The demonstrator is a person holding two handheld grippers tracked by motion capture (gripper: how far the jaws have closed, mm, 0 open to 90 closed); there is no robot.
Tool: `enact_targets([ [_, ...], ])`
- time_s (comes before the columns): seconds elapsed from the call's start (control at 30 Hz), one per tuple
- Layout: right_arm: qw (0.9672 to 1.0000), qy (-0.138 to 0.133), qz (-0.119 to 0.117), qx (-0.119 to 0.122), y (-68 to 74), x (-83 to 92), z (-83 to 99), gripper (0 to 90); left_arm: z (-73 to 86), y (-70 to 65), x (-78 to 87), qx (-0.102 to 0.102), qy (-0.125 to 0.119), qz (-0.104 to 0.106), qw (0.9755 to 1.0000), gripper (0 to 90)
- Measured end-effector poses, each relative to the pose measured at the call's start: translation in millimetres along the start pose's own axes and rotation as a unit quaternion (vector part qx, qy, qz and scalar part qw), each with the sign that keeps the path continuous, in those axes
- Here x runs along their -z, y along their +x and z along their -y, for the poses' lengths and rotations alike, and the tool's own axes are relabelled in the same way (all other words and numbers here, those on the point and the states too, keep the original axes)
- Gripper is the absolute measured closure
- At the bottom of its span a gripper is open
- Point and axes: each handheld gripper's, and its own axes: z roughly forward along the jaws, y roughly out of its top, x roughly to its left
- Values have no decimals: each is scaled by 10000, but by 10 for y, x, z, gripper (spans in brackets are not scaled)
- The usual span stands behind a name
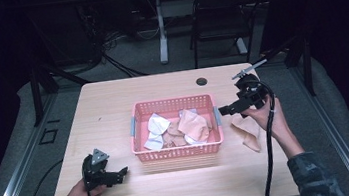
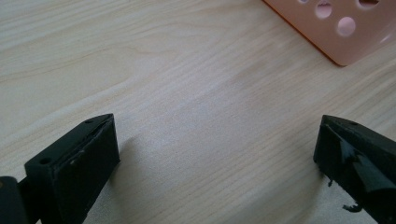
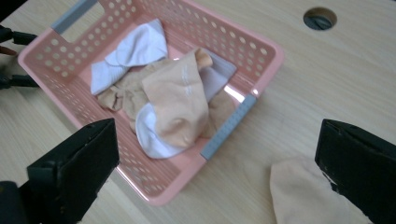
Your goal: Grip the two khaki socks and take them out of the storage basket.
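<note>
Nearest me, the left gripper [image 1: 121, 174] rests low on the pale wooden table [image 1: 108, 106], jaws spread and empty. Beyond sits the pink perforated plastic basket [image 1: 178, 152] with white and peach socks [image 3: 175, 105] piled inside. On its far right, the right gripper [image 1: 224, 109] hovers, jaws wide apart, above a loose peach sock [image 1: 248, 131] lying on the table.
</note>
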Motion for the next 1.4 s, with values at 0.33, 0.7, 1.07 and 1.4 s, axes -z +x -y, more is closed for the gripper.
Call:
enact_targets([
  [0.33, 9986, 286, -205, 395, 268, -330, -349, 17, 0, 0, 0, 0, -2, 1, 10000, 0],
  [0.7, 9957, 745, -177, 519, 389, -800, -487, 106, 0, 0, 0, 1, 1, 2, 10000, 0],
  [1.07, 9921, 1207, -51, 327, 298, -1136, -476, 434, 0, 0, 0, 0, -3, 1, 10000, 0],
  [1.4, 9872, 1586, 3, 162, 183, -1372, -412, 522, 0, 0, 0, 1, 1, 2, 10000, 0],
])
